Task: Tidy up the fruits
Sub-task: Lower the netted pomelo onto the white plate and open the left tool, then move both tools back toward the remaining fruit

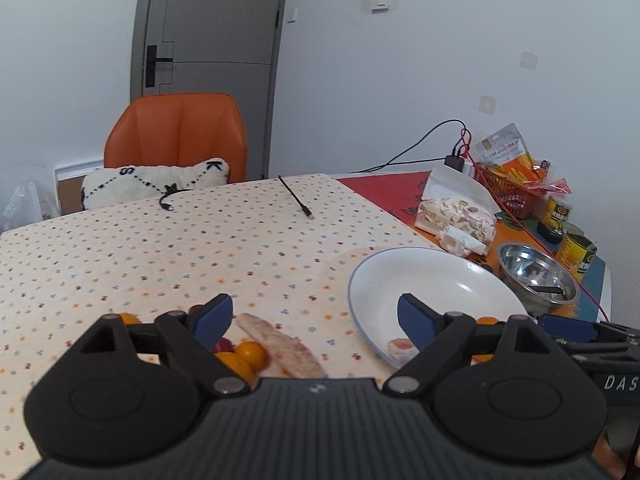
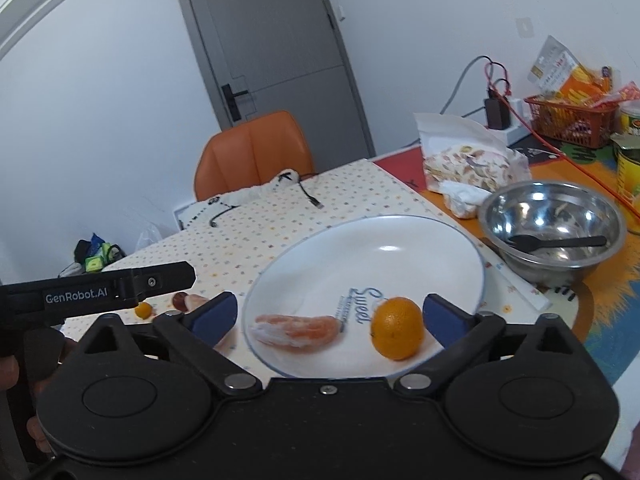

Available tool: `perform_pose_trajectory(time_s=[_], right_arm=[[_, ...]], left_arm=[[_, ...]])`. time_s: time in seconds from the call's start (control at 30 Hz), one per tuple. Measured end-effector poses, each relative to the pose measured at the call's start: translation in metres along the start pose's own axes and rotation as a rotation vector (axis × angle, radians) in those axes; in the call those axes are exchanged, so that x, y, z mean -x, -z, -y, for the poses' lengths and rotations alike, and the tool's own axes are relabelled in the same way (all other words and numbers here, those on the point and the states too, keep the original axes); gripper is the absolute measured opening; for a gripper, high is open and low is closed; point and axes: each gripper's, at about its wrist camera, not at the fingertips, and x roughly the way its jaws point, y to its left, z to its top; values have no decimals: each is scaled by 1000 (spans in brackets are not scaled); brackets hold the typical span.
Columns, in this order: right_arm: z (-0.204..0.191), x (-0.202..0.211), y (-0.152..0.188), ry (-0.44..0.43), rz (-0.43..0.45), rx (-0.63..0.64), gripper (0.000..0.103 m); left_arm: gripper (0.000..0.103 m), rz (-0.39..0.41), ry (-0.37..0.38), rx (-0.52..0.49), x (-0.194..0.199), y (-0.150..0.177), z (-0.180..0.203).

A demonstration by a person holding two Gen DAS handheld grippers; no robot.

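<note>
My R gripper spread wide over white plate; small orange sits free btwn its pads, peeled segment beside. L gripper also spread, holding nothing, cherry tomatoes below.

Orange and peeled segment on plate, bowl right.

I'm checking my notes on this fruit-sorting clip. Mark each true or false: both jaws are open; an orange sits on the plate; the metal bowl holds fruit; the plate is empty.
1. Both jaws are open. True: left gripper and right gripper grip nothing.
2. An orange sits on the white plate. True.
3. The metal bowl holds fruit. False: only a black spoon.
4. The plate is empty. False: orange plus a peeled segment.
</note>
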Motion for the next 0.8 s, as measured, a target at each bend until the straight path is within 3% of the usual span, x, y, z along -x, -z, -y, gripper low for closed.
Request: perform_pose_trajectory(time_s=[0.4,0.8], right_arm=[[-30,-7,1,-55,-6,70,103],[-57,-22,3,-123,-71,143,103]], left_arm=[[91,7,-52,35,28,9,-34],[91,-29,-98,75,42,23,-65]])
